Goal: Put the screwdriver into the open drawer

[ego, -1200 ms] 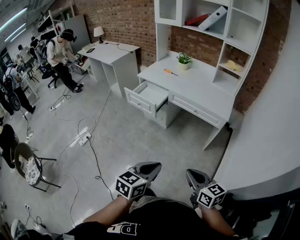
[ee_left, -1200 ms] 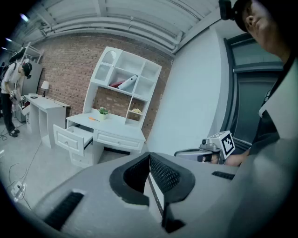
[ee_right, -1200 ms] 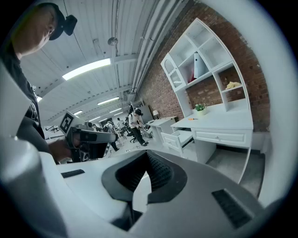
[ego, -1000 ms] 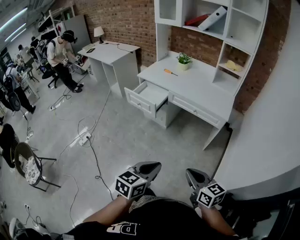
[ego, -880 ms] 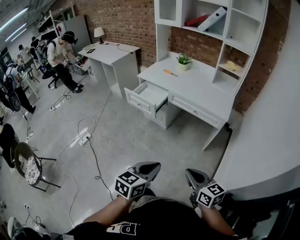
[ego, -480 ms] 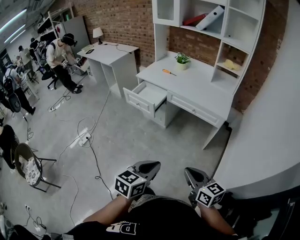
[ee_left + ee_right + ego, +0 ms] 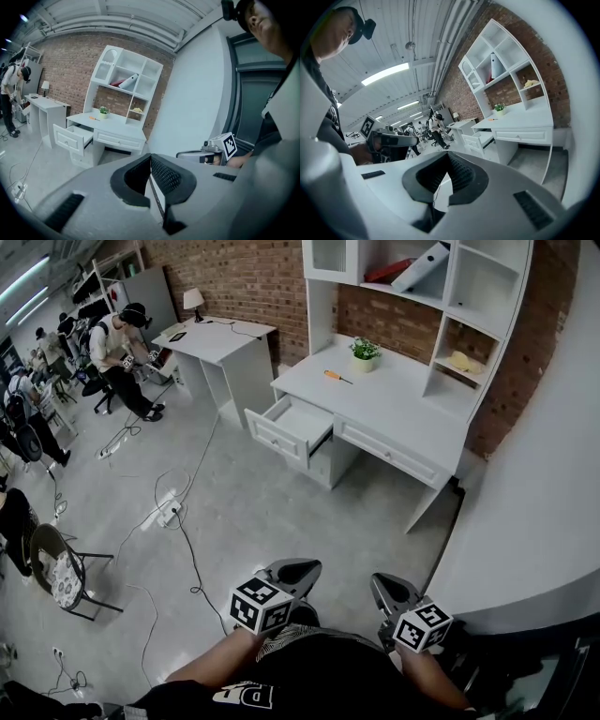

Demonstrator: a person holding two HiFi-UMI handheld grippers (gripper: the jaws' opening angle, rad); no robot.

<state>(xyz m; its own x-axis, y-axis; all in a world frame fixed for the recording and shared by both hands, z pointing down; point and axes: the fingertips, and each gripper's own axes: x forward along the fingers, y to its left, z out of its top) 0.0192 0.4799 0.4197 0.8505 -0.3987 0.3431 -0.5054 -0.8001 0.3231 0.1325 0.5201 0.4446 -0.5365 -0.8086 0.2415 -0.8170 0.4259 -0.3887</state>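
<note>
An orange-handled screwdriver (image 7: 337, 377) lies on the white desk top (image 7: 403, 409), beside a small potted plant (image 7: 364, 350); it also shows as a small orange mark (image 7: 94, 118) in the left gripper view. The desk's left drawer (image 7: 291, 427) stands pulled open and looks empty. Both grippers are held low and close to my body, far from the desk across the floor. My left gripper (image 7: 298, 569) is shut with nothing in it. My right gripper (image 7: 389, 592) is also shut and empty.
A second white desk (image 7: 221, 345) with a lamp stands left of the main desk. Cables (image 7: 178, 521) and a power strip trail over the grey floor. People work at the far left (image 7: 117, 338). A chair (image 7: 61, 577) stands at the left; a curved white wall (image 7: 534, 521) runs along the right.
The view has shifted slightly, so the desk sits a little higher and further left in the head view. Both grippers stay shut in about the same place.
</note>
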